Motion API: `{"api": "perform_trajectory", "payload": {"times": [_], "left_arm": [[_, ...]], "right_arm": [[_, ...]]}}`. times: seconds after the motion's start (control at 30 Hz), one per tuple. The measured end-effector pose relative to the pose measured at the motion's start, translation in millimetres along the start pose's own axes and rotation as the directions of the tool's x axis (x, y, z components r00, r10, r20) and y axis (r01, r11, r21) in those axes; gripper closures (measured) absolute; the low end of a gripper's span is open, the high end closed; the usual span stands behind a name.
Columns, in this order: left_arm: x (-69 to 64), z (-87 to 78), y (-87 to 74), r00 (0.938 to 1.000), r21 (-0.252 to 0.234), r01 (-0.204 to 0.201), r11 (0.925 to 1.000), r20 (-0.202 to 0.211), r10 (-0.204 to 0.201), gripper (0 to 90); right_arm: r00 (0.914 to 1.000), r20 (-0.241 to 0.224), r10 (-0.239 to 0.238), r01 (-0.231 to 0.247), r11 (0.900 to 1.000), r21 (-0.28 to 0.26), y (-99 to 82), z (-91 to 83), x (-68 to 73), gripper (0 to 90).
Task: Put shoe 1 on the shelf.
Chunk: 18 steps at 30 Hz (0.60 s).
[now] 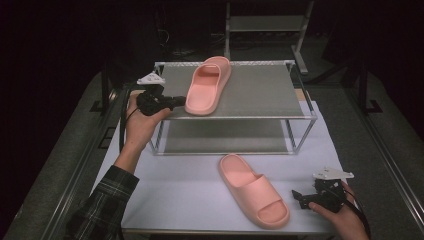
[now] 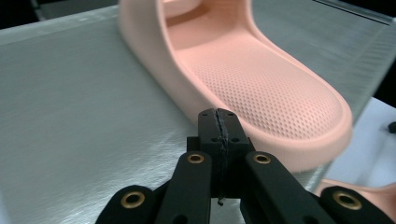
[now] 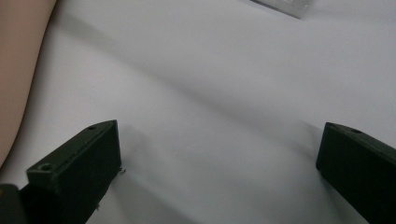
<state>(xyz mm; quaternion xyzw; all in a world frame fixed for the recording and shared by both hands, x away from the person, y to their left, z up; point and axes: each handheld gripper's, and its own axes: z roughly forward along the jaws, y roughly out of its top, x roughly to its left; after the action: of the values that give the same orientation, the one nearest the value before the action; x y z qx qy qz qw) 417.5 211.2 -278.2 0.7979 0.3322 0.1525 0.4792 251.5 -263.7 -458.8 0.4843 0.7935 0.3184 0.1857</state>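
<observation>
Over on the left, the left gripper [image 1: 175, 102] is up at the top shelf of the little metal rack [image 1: 260, 118], jaws pinched completely together with nothing between them. In the left gripper view the closed tips [image 2: 218, 122] sit right against the side wall of the pink slipper [image 2: 261, 79] near its heel, so it looks more like a nudge than a grab. That slipper lies flat on the top shelf [image 1: 250, 90], toe pointing away from the person.

Middle of the table: the second slipper [image 1: 254, 191] lies on the white sheet [image 1: 190, 190] in front of the rack, angled, toe toward the near edge.

On the right, the right gripper [image 1: 300, 198] sits low on the sheet just beside that slipper's toe end, jaws spread wide, nothing in them.

My guess on handling: these are foam slides, so very light, squishy, a bit grippy rather than slick, not fragile. Pinching the side wall or the strap should hold fine; the thick sole edge will compress, so squeeze firmly. Pushing one will make it pivot easily.
</observation>
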Motion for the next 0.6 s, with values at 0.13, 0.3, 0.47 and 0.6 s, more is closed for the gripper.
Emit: {"api": "perform_trajectory", "payload": {"times": [0.13,0.3,0.47,0.6], "left_arm": [[-10.4,6.0,2.5,0.9995,0.002,-0.02,0.9998,0.025,0.02,90.0],[-19.9,13.3,6.2,0.9984,0.0,-0.03,0.9996,0.049,0.03,90.0],[-22.4,16.1,7.0,0.9977,-0.006,-0.034,0.9994,0.059,0.034,90.0],[-20.9,11.7,4.1,0.9982,-0.011,-0.027,0.9996,0.053,0.028,87.4]], "right_arm": [[1.0,0.0,0.0,0.0,1.0,0.0,0.0,0.0,0.0,0.0],[1.0,0.0,0.0,0.0,1.0,0.0,0.0,0.0,0.0,0.0],[1.0,0.0,-0.001,0.001,1.0,0.001,0.0,-0.1,0.0,0.0],[1.0,0.0,0.0,0.0,1.0,0.0,-0.1,-0.1,0.1,0.0]]}}
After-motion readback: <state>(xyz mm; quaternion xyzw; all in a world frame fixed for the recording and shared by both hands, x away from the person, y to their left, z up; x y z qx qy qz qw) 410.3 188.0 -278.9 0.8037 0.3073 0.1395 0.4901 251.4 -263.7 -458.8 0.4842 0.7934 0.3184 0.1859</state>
